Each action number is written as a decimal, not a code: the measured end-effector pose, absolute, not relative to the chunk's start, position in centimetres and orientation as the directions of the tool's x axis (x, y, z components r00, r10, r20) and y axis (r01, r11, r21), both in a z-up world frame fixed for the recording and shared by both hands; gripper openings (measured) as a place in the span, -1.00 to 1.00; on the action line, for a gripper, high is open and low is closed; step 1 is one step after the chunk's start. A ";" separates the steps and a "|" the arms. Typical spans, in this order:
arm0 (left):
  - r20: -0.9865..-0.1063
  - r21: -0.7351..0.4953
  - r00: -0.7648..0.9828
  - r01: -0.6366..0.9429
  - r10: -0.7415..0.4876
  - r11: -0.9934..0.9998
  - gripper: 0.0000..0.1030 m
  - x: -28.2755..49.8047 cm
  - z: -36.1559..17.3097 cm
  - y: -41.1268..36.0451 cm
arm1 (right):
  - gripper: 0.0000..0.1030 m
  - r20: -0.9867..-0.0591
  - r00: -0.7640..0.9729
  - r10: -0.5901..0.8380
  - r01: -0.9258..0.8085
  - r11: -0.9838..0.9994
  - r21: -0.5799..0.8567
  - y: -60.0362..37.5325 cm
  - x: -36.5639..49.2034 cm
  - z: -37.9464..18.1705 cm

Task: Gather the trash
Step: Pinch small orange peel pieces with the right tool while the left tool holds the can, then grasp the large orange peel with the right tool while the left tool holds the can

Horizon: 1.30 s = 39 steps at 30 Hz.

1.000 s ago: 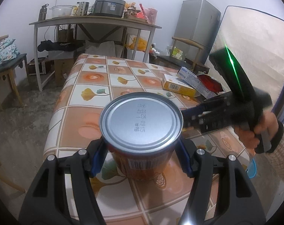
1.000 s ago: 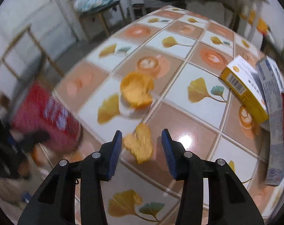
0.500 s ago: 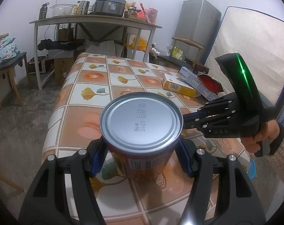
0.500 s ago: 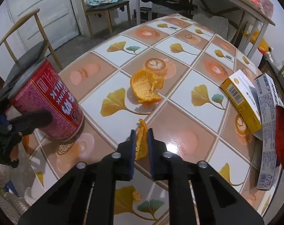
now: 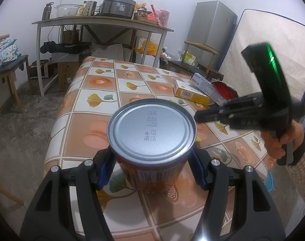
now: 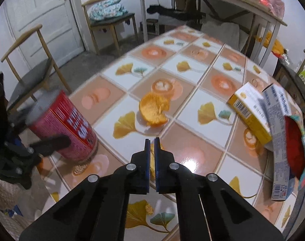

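1. Left gripper [image 5: 151,172]: jaws spread wide and clamped on the sides of the red can [image 5: 151,138], centre of the left wrist frame. The can stands upright on the bench [image 5: 96,104], silver end upward.
2. Right gripper [image 6: 152,146]: jaws have just been closing and are now pressed almost together, pinching a small piece of orange peel [image 6: 152,160] between the pads, lower centre of the right wrist frame. The piece appears clear of the bench.
3. A larger orange peel [image 6: 154,110] lies on the bench just above the jaws in that frame, apart from them.
4. Yellow box [image 6: 250,116] and white-blue box [image 6: 277,140] lie together at the right edge.
5. Step in hand, judged: carrying off the pinched scrap.
6. Next move, judged: bring it over the can, lower left, or another receptacle, and release. Whether the can's top is open cannot be told.
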<state>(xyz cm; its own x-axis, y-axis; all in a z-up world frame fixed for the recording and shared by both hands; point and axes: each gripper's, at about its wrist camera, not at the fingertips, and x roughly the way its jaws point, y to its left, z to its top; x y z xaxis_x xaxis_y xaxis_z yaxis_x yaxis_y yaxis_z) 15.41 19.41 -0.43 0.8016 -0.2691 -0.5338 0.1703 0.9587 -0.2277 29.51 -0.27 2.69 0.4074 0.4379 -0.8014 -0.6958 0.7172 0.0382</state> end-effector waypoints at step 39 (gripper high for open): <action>-0.531 -0.235 0.803 0.169 -0.272 0.957 0.20 15.2 -0.6 19.6 | -0.91 -0.738 0.440 0.511 -0.667 0.737 0.112 0.2 31.6 5.0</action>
<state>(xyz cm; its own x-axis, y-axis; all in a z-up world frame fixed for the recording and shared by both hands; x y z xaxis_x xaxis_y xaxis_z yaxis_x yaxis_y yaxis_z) 15.18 19.57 -0.64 0.8027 -0.2717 -0.5309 0.1685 0.9573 -0.2351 31.62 0.23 4.96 0.4405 0.5109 -0.7383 -0.6670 0.7367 0.1118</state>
